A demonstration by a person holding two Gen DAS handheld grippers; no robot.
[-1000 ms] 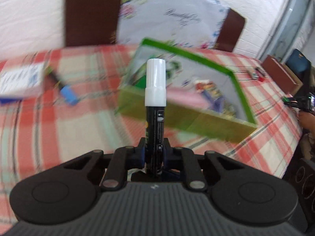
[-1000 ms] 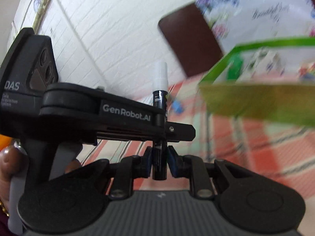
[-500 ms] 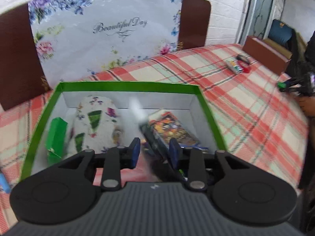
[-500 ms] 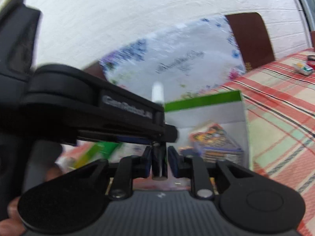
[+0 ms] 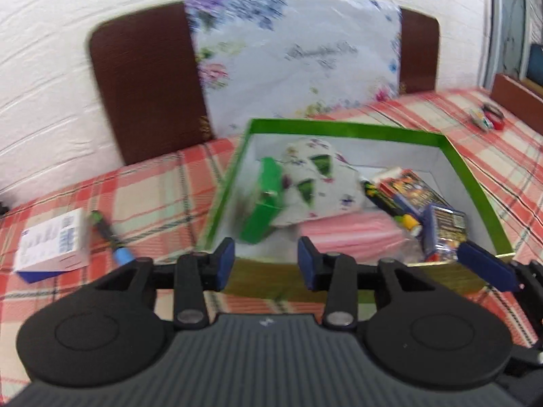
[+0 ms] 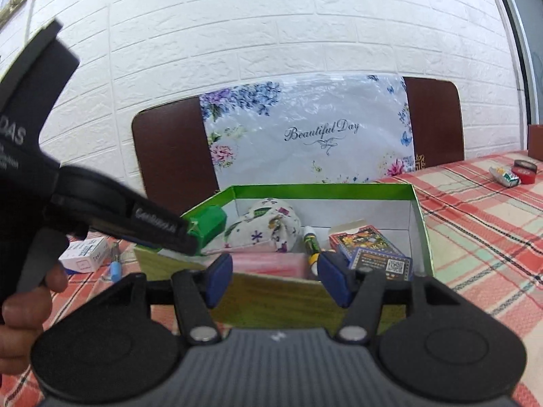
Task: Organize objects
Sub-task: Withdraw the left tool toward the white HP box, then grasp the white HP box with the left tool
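As jaws just opened, both empty: left gripper, right gripper near green box front rim.

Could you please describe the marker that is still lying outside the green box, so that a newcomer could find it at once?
Start from the green box on the checked tablecloth, then look left of it to the white and blue carton. The marker lies on the cloth just beside that carton, nearer the box. It is dark-bodied with a light blue cap, unlike the yellow-tipped marker inside the box.
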